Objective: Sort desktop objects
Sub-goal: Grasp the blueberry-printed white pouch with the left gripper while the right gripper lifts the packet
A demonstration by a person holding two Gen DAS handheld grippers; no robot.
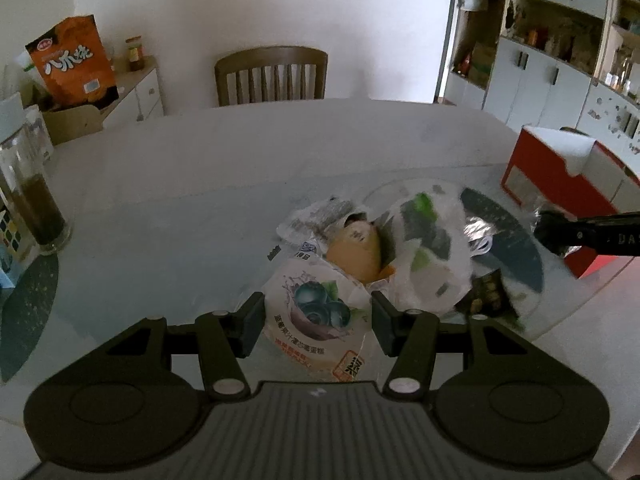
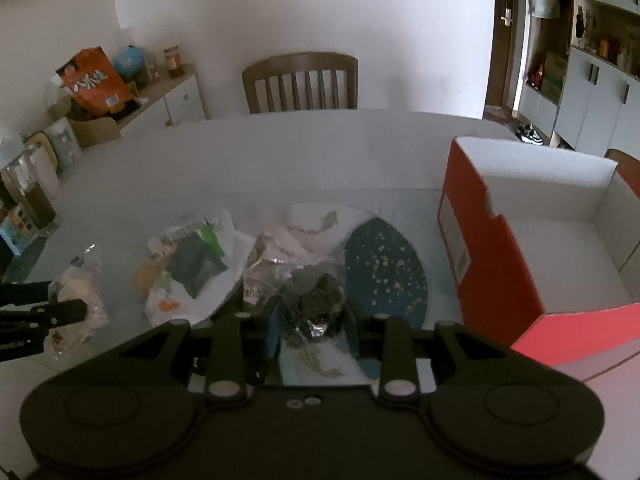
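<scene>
In the left wrist view my left gripper (image 1: 318,320) is shut on a white snack packet (image 1: 320,316) printed with blueberries, its pads pressing both sides. In the right wrist view my right gripper (image 2: 312,322) is shut on a crumpled dark and silver wrapper (image 2: 318,304), held just above a blue speckled placemat (image 2: 384,268). More litter lies between them: a white bag with green and dark print (image 1: 428,248) (image 2: 196,264) and a yellowish wrapper (image 1: 356,248). The left gripper (image 2: 60,312) shows at the left edge of the right wrist view, and the right gripper (image 1: 560,232) at the right edge of the left wrist view.
An open red cardboard box (image 2: 500,260) (image 1: 552,184) with a white inside stands at the table's right. A tall glass bottle of dark liquid (image 1: 32,200) stands at the left on another placemat. A wooden chair (image 1: 272,76) is at the far side of the glass-topped table (image 1: 200,184).
</scene>
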